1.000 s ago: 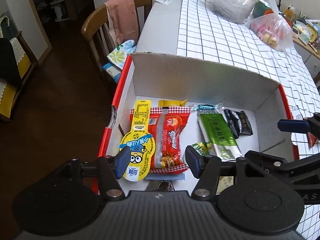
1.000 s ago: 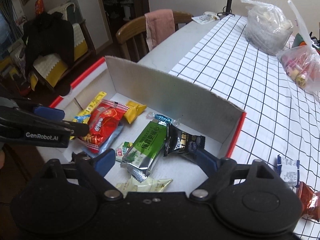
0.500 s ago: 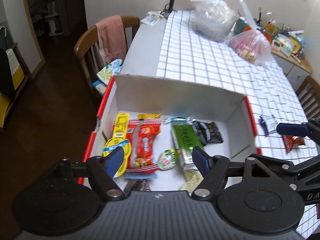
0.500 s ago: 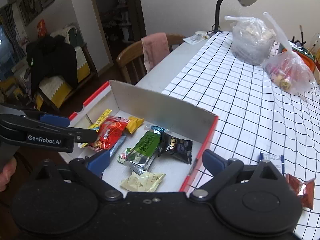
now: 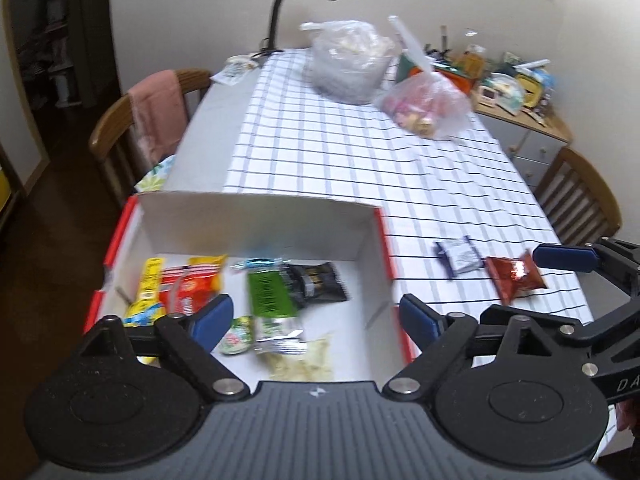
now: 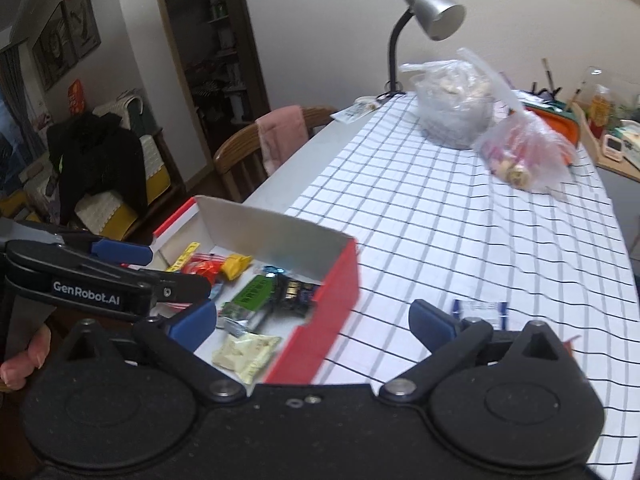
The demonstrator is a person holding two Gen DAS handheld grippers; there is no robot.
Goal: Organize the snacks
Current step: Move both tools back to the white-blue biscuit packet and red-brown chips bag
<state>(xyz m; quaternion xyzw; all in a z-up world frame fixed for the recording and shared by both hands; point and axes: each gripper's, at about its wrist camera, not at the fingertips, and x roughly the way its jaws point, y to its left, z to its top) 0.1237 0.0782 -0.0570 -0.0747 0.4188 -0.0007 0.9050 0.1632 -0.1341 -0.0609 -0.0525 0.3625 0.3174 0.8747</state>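
Observation:
A red box with white inner walls (image 5: 256, 216) (image 6: 340, 276) sits at the table's near left corner and holds several snack packets: green (image 5: 270, 300), black (image 5: 320, 282), red (image 5: 194, 286), yellow (image 5: 146, 292) and pale (image 5: 300, 362). On the checked cloth right of the box lie a blue-white packet (image 5: 460, 258) (image 6: 480, 312) and a red packet (image 5: 514, 278). My left gripper (image 5: 312, 316) is open and empty above the box's near side. My right gripper (image 6: 312, 322) is open and empty, over the box's right wall.
Two plastic bags (image 5: 348, 60) (image 5: 428, 106) of goods and a desk lamp (image 6: 432, 20) stand at the table's far end. A wooden chair with a pink cloth (image 5: 156, 116) is at the left, another chair (image 5: 580, 196) at the right.
Both grippers have pulled back and up from the box and swung right. The two packets on the cloth have come into fuller view. Both jaws have opened wider.

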